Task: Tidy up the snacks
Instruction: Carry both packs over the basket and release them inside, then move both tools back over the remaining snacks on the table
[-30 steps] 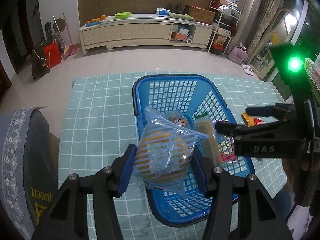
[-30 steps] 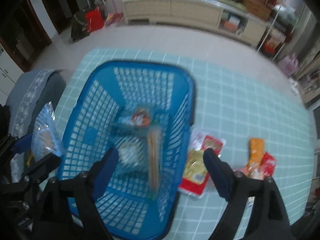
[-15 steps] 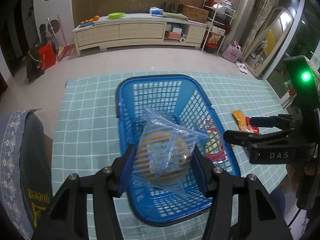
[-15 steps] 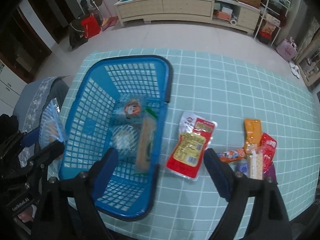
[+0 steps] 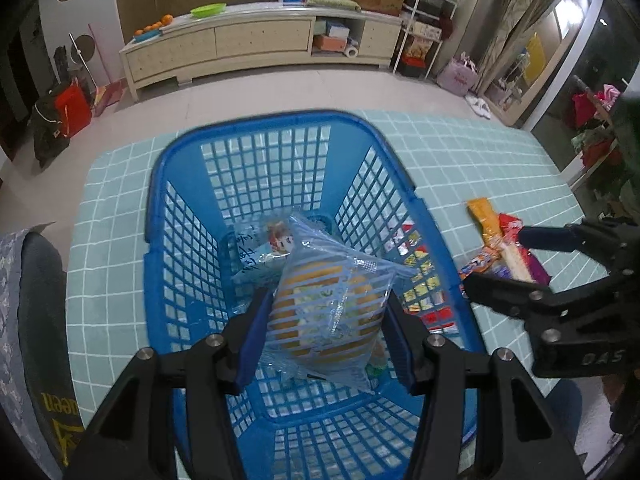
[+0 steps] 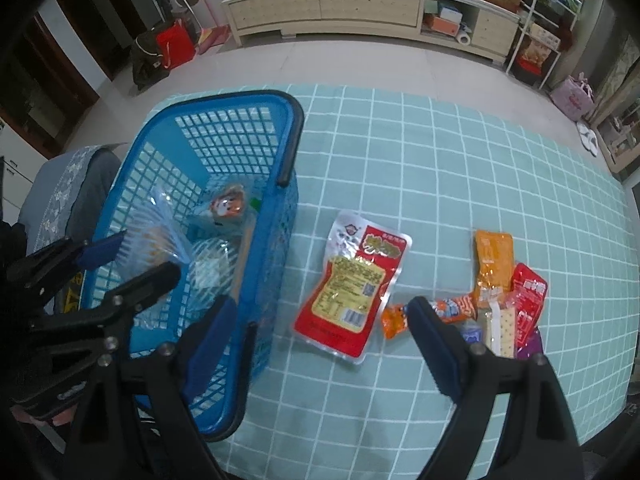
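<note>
My left gripper [image 5: 324,334] is shut on a clear blue-striped bag with a yellow snack [image 5: 326,312] and holds it over the blue basket [image 5: 188,216]. The basket [image 6: 280,140] holds several snacks, one with a cartoon face [image 6: 228,206]. My right gripper [image 6: 320,320] is open and empty above the table, right of the basket. Below it lies a red and yellow pouch [image 6: 354,280]. Right of that is a heap of small snacks: an orange pack [image 6: 494,258], a red pack [image 6: 528,292] and a sausage stick [image 6: 452,308]. The right gripper also shows in the left wrist view [image 5: 508,264].
The table wears a teal checked cloth [image 6: 440,160]. A grey chair back [image 5: 36,300] stands at the left edge. Beyond the table are bare floor and a long cream sideboard [image 5: 260,44].
My left gripper has carried the striped bag lower, into the basket mouth. My right gripper has moved right and down, from over the basket to over the red and yellow pouch.
</note>
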